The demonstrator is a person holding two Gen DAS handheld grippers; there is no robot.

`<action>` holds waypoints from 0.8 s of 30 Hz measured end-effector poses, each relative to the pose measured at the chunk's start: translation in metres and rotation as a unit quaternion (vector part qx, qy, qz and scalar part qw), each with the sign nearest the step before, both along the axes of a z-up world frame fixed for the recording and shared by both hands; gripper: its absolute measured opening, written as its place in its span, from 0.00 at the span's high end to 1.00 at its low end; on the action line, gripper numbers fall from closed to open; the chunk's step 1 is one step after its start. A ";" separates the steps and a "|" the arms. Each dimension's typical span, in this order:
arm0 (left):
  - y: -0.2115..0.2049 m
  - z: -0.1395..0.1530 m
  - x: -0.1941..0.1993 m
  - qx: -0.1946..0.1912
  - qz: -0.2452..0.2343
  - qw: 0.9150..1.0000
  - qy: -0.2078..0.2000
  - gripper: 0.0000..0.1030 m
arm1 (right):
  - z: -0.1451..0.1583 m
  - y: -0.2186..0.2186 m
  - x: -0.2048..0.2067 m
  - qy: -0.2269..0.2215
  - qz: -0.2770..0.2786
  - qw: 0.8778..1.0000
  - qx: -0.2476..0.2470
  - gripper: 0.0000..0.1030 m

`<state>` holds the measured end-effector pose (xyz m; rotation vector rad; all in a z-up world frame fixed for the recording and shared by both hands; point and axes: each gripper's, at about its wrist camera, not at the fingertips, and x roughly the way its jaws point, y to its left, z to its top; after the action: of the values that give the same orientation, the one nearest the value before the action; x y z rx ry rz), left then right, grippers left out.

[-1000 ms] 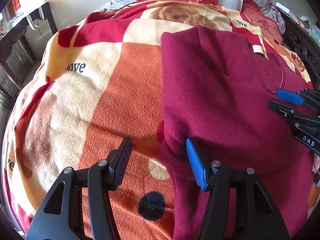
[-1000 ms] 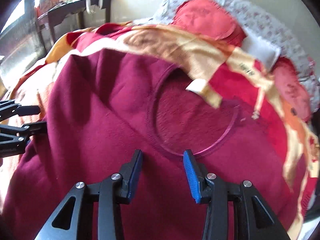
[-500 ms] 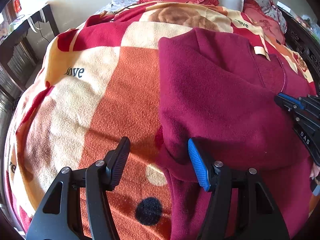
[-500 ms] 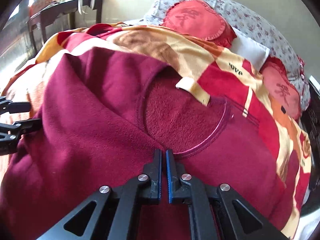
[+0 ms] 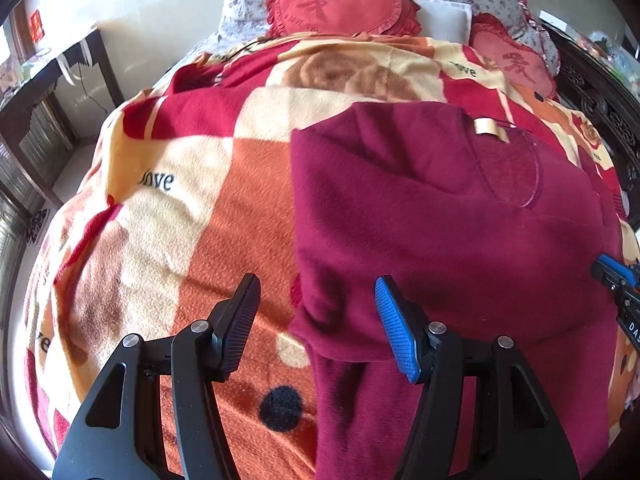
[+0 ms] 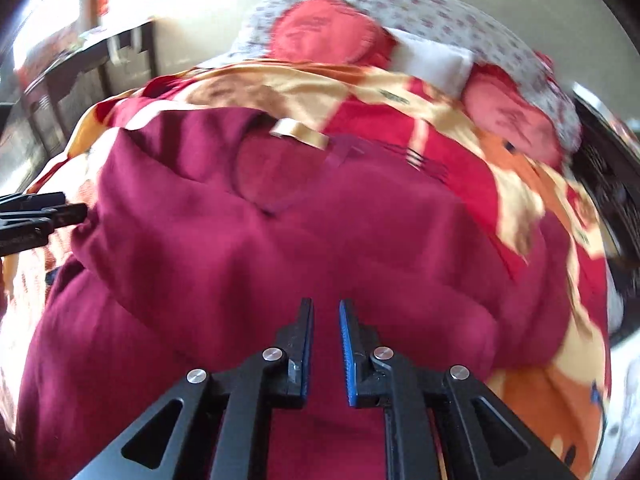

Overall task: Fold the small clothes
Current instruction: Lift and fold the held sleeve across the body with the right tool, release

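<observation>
1. A maroon fleece top (image 5: 440,220) lies spread on a bed, on a plush blanket (image 5: 180,220) of orange, cream and red squares; in the left wrist view it fills the right half of the frame
2. Its neckline, with a gold label (image 5: 490,129), points to the upper right of that frame, towards the pillows
3. The top's left side is turned over on itself, giving a straight folded edge down the middle of the frame; a lower part hangs on below it towards the bottom edge
4. The left tongs (image 5: 316,284) stand released and wide at the lower centre: the blue pad is over the maroon cloth, the black pad over the blanket, and the folded edge runs between them, gripped by neither
5. The right tongs (image 5: 612,276) show only as a blue and black tip at the right edge of this view, over the top's right side
6. In the right wrist view, which is blurred, the right tongs (image 6: 326,304) sit at the lower centre over the body of the top (image 6: 280,260); the jaws are nearly together and opening, with a narrow gap and no cloth seen pinched in it
7. The label (image 6: 298,133) is above centre here, and the left tongs (image 6: 60,210) reach in from the left edge
8. At the head of the bed lie a red heart-shaped cushion (image 5: 340,4) and a white pillow (image 5: 440,16); a dark table (image 5: 52,76) stands at the upper left
</observation>
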<state>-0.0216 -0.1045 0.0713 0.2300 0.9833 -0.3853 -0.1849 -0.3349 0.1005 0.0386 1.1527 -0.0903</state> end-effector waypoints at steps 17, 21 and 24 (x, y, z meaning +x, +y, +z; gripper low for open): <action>-0.038 -0.023 -0.006 0.016 -0.036 0.999 0.030 0.42 | -0.013 -0.066 -0.040 0.013 -0.108 0.992 0.056 0.88; -0.038 -0.023 -0.009 0.021 -0.040 0.999 0.026 0.42 | 0.011 -0.086 -0.039 -0.028 -0.124 0.988 0.084 0.76; -0.037 -0.026 -0.006 0.018 -0.037 0.999 0.033 0.42 | 0.028 -0.126 -0.028 -0.053 -0.181 0.980 0.061 0.34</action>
<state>-0.0276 -0.1411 0.0450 0.2891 1.0493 -0.4456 -0.2129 -0.4613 0.1282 0.3588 1.0333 -0.3373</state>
